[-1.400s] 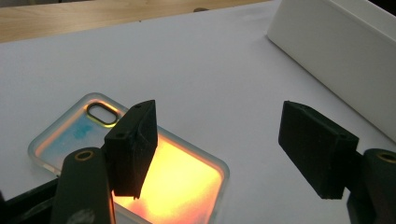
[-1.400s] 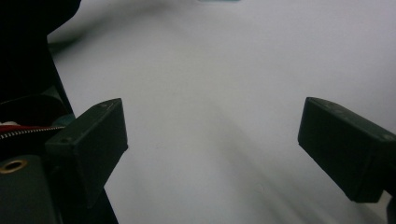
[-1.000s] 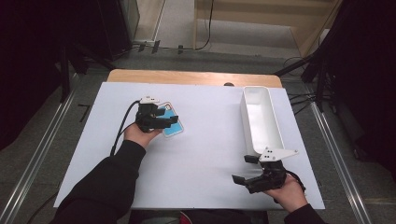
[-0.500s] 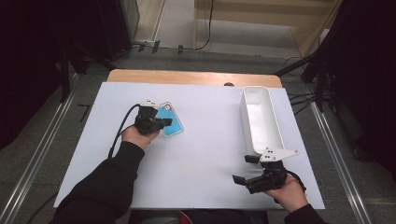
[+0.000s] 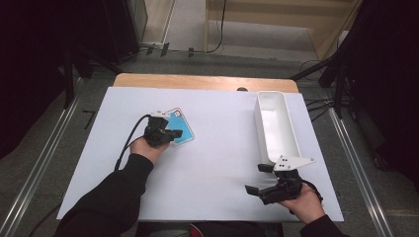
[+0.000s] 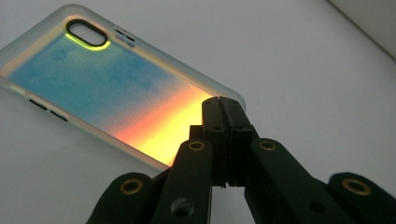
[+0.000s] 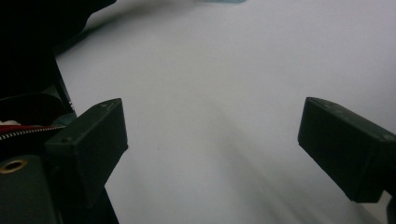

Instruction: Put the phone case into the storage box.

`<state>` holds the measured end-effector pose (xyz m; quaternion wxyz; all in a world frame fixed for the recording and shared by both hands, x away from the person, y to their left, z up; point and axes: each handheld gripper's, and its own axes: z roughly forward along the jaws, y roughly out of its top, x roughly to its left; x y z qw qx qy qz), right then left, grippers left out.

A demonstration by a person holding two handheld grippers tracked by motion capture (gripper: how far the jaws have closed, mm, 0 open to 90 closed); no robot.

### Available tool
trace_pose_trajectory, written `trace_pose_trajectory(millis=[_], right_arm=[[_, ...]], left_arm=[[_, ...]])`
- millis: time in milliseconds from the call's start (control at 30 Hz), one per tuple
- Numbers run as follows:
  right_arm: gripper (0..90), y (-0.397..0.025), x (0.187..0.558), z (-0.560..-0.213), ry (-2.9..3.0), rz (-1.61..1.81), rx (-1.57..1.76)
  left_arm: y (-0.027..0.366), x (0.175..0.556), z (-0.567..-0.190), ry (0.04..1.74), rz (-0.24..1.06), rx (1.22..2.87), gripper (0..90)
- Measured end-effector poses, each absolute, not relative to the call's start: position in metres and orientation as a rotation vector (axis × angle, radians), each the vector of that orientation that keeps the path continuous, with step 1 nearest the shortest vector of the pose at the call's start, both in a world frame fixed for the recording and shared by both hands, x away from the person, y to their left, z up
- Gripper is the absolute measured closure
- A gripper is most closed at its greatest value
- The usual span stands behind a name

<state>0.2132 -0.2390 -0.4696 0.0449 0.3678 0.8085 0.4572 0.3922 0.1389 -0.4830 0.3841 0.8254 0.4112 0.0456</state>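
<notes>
A clear phone case (image 5: 182,127) with a blue, orange and yellow tint lies flat on the white table top (image 5: 217,148), left of the middle. My left gripper (image 5: 177,134) is at its near edge. In the left gripper view the jaws are pressed together, and the left gripper's tip (image 6: 219,100) sits over the case's (image 6: 107,88) yellow end; I cannot tell whether it touches. My right gripper (image 5: 258,178) is held near the table's front right, open. Its fingers (image 7: 88,140) stand wide apart over bare table, with nothing between them.
A long white tray (image 5: 257,123) lies at the right side of the table, running front to back, just beyond my right gripper. A wooden strip (image 5: 202,81) borders the table's far edge. Metal rails run along both sides on the floor.
The left hand has drawn back slightly toward the person, and more of the phone case shows beyond the gripper. The right gripper has stayed in place.
</notes>
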Motion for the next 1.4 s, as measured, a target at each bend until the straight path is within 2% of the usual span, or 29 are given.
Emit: trace_pose_trajectory(millis=[700, 1400], right_arm=[[7.0, -0.236, 0.217, -0.468, 2.495, 1.396, 1.098], [7.1, -0.229, 0.223, -0.468, 2.522, 1.410, 1.059]], left_arm=[[0.144, 0.389, -0.493, 1.094, 0.072, 2.136, 88.9], [0.166, 0.389, -0.494, 1.153, 0.110, 2.148, 88.8]])
